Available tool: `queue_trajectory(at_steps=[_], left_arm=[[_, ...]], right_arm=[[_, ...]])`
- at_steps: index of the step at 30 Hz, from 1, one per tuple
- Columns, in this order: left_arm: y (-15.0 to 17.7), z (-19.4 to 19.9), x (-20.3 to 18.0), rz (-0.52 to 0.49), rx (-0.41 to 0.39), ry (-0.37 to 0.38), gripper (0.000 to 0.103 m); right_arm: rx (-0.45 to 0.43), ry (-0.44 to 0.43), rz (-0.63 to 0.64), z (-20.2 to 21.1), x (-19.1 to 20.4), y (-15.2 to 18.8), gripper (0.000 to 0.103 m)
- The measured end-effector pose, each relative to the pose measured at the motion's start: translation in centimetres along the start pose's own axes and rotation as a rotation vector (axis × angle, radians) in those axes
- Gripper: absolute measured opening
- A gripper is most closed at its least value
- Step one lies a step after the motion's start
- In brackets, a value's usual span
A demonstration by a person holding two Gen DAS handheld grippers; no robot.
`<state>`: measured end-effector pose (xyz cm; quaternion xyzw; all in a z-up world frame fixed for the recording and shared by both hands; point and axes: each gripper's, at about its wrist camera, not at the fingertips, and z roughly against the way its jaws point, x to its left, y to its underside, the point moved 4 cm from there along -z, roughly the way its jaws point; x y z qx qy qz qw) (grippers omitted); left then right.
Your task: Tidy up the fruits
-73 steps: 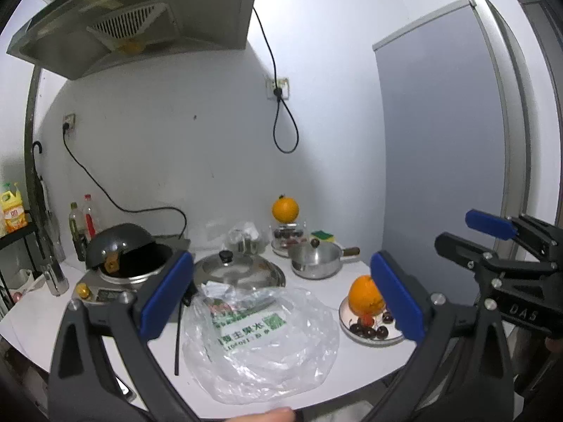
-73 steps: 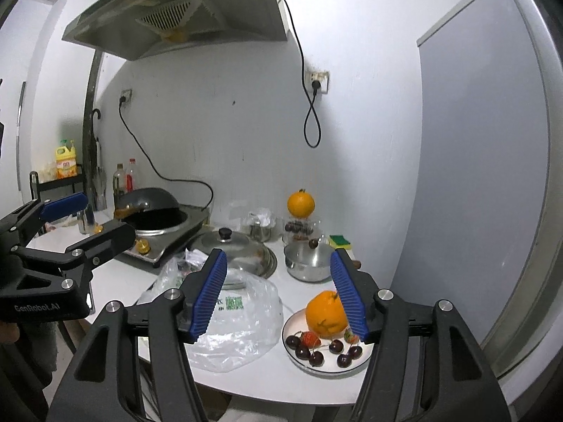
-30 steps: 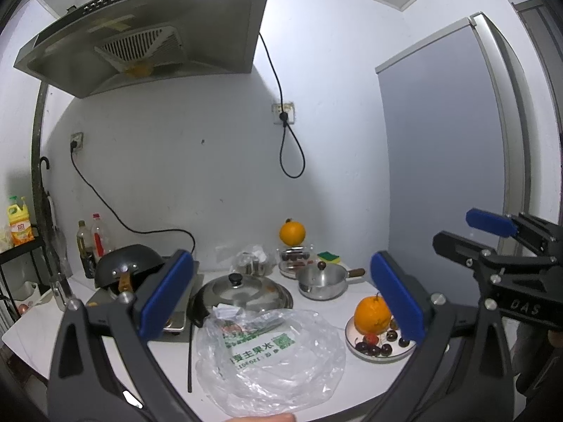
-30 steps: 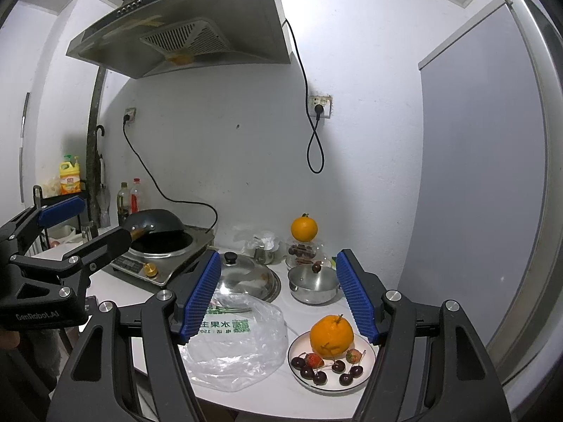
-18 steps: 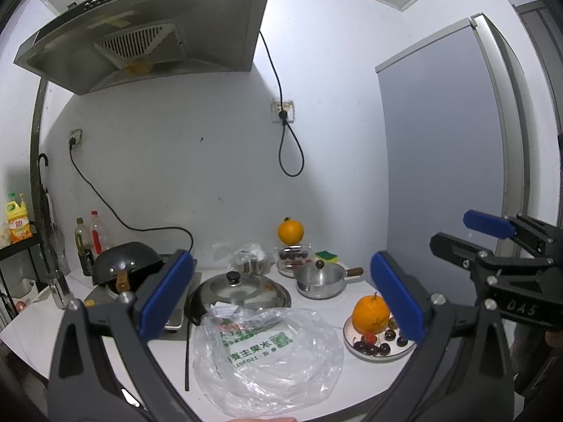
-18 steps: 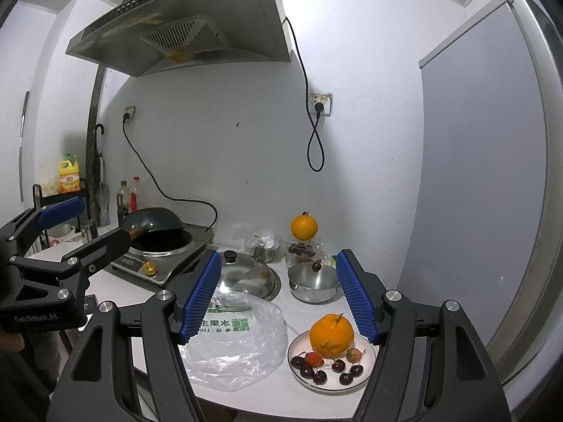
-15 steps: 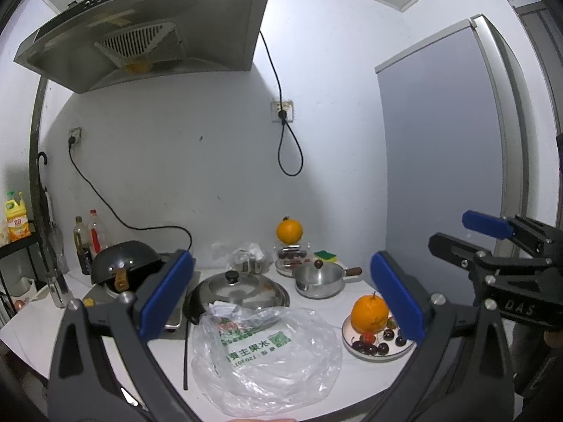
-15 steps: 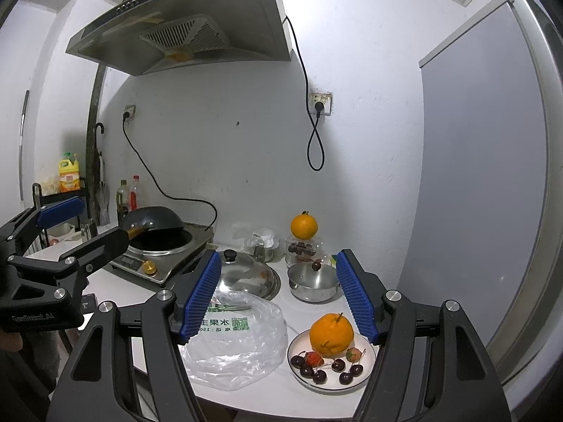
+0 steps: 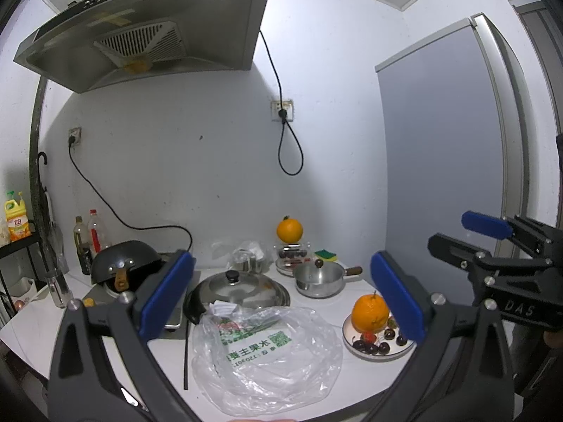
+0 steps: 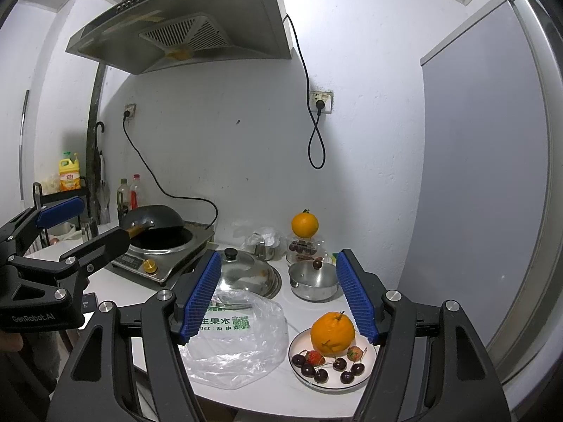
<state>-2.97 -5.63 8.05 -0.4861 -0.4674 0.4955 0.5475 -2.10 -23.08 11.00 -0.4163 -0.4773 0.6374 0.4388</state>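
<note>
While both grippers hover back, jaws apart and empty | orange and cherries sit on plate, lower right | stage unclear: fits sorted or unsorted

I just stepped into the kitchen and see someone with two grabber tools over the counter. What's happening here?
A person holds a two-finger gripper in each hand above the white counter, set to sort fruit. Both the left gripper and right gripper are open and empty, touching nothing. An orange, cherries and strawberries sit on a plate, beside an empty-looking plastic bag. Another orange rests on a clear container at the back.
</note>
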Motion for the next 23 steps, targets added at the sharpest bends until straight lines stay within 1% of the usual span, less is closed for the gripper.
queue_trajectory(at_steps=[23], left_arm=[[-0.13,0.04,-0.11,-0.004,-0.003,0.004,0.102]], right_arm=[[0.002,-0.001,0.001,0.03,0.09,0.13,0.071]])
